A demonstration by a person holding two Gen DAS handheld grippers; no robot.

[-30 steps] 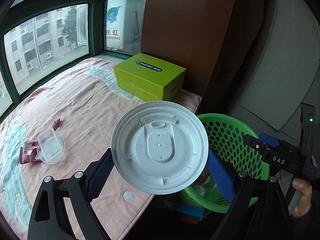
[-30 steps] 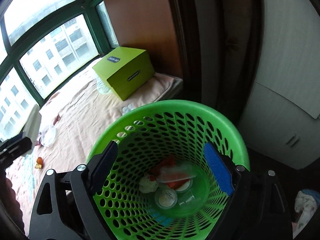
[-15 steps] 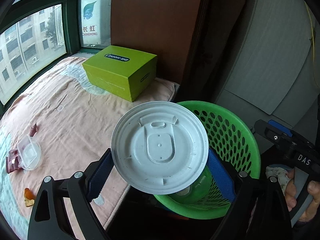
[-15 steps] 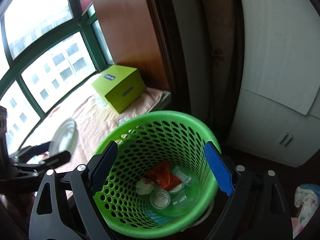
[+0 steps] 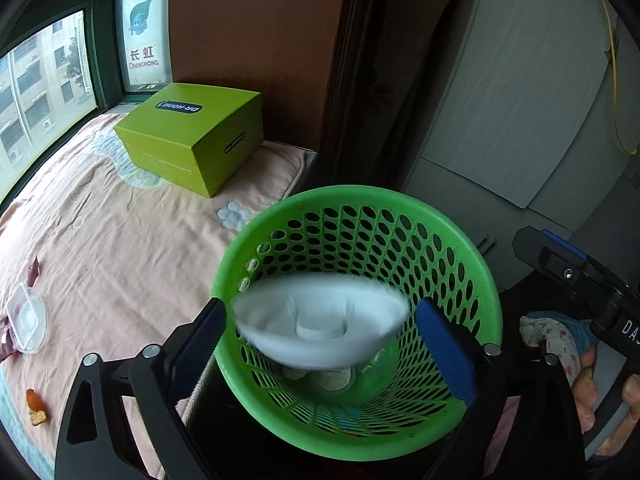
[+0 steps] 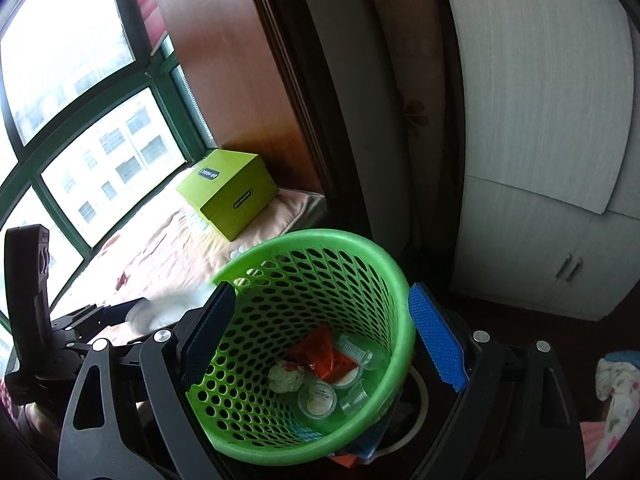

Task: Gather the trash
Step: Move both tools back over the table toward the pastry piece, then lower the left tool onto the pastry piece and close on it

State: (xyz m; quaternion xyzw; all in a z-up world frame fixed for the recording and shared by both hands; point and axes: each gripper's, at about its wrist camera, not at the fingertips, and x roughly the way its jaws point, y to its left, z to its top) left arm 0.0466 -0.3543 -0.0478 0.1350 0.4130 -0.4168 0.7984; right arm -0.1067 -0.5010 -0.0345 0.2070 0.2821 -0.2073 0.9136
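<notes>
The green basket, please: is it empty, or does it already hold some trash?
Not empty: the green basket holds a red wrapper, crumpled paper and small cups at its bottom.

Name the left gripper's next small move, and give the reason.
Probably pull the left gripper back toward the bed. Its jaws are opening, and the white lid, blurred and tilted, seems to be dropping free between them over the green basket. A clear container and orange peel remain on the blanket.

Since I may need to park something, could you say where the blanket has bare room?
Bare: the broad stretch of blanket between the green box and the clear container. Crowded: its left edge, with the container, wrapper and orange peel.
</notes>
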